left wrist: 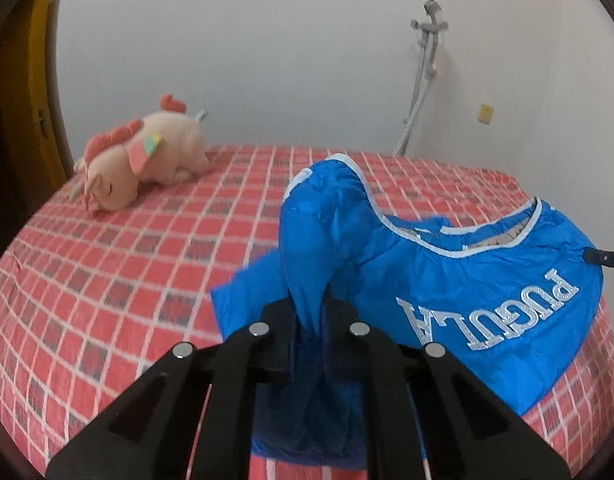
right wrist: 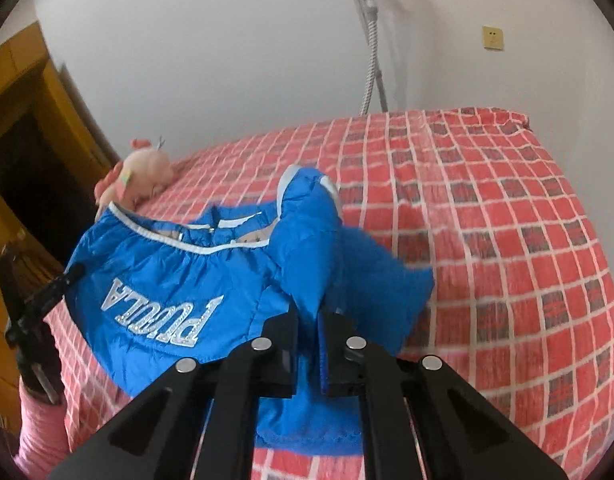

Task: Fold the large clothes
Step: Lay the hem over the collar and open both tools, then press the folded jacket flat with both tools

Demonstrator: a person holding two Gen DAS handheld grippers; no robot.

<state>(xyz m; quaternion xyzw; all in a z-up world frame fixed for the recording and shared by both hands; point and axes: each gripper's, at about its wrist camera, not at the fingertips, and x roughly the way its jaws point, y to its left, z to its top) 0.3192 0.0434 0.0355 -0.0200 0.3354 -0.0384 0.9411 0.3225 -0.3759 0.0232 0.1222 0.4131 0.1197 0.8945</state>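
Blue jacket point(left wrist: 487, 280), shiny fabric with pale trim at the collar and silver rhinestone lettering reading upside down in both wrist views, lies partly lifted over the red checked bed point(left wrist: 127, 248). Its collar points toward the far wall and its hem toward the cameras, with the long axis running roughly side to side between the two tongs. Left tongs point(left wrist: 309, 316) are closed down on a bunched blue fold; right tongs point(right wrist: 310, 322) are likewise pinched nearly closed on a raised fold, near the pink plush toy point(left wrist: 143, 160).
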